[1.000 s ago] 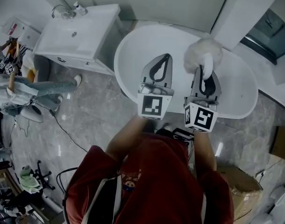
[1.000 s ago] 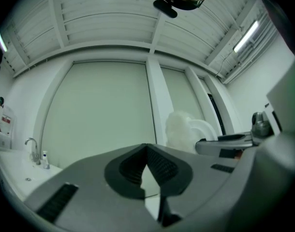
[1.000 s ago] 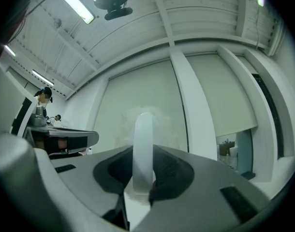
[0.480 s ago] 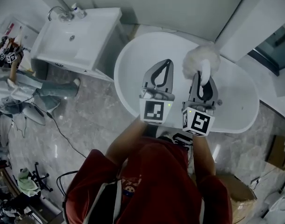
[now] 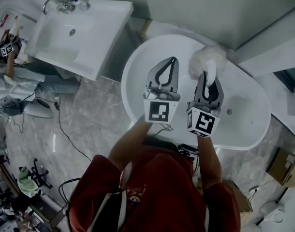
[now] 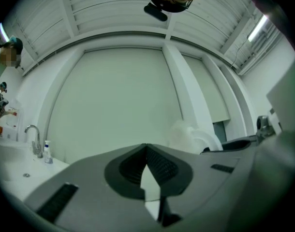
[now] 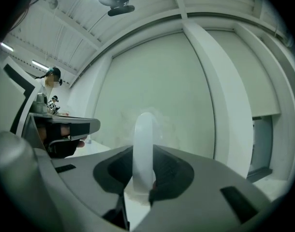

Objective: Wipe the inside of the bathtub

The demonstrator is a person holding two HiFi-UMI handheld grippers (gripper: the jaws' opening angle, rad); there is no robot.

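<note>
A white oval bathtub (image 5: 138,57) lies below me in the head view. My right gripper (image 5: 211,76) is shut on the white handle of a fluffy white duster (image 5: 207,58), whose head hangs over the tub's far side. From the right gripper view, the handle (image 7: 143,149) stands upright between the jaws, with the fluffy head behind it. My left gripper (image 5: 171,59) hovers over the tub's middle beside the right one, its jaws shut together with nothing in them. In the left gripper view the left gripper (image 6: 146,147) points at a pale wall, with the duster (image 6: 186,134) to its right.
A white washbasin (image 5: 77,30) with a tap (image 5: 55,4) stands left of the tub. A drain fitting (image 5: 229,111) sits on the tub's right part. Cables (image 5: 65,134) trail over the marble floor. A person (image 5: 7,66) stands at far left, and cardboard boxes (image 5: 283,166) lie at right.
The view has shifted so the tub and basin sit lower left in frame. Both grippers keep their pose over the tub, the right still holding the duster.
</note>
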